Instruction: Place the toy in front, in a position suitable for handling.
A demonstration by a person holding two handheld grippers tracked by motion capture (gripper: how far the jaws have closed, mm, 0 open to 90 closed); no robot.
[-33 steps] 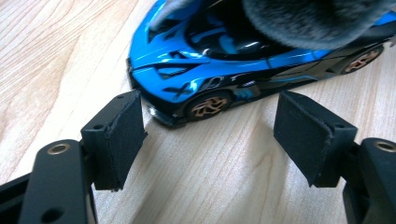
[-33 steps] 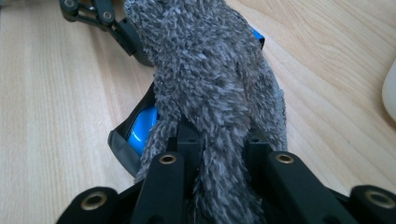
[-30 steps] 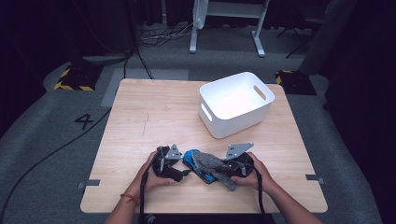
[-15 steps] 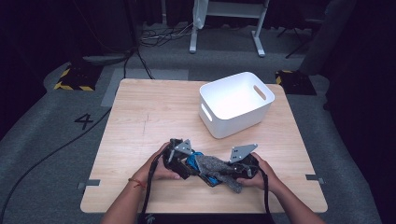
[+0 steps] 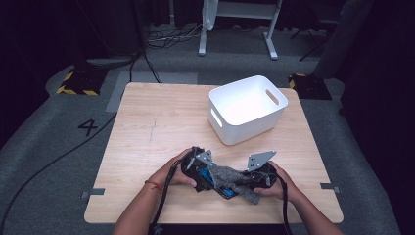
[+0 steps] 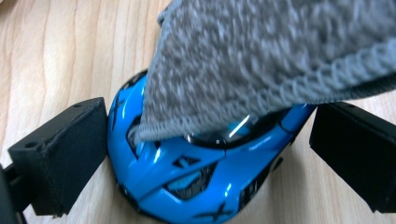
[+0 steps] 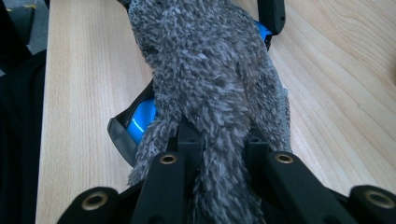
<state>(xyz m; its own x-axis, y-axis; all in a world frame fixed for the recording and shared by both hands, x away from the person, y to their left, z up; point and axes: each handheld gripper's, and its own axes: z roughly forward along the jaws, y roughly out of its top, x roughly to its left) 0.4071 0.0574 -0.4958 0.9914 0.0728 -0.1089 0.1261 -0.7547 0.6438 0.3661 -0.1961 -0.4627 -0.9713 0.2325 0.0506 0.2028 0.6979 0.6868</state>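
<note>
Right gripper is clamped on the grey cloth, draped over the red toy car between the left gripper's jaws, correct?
Not quite: the toy car is blue, not red, as the left gripper view shows. The rest holds: the right gripper is shut on the grey cloth, which drapes over the car, and the car sits between the left gripper's jaws, which have just been opening.

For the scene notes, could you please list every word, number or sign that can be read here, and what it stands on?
"4": on the grey floor, left of the table.
Yellow and black hazard stripes, no words: on a floor plate left of the table and another right of it.
Black marks on the blue toy car: shapes, not readable as letters.
Bin and cloth: no text.
</note>
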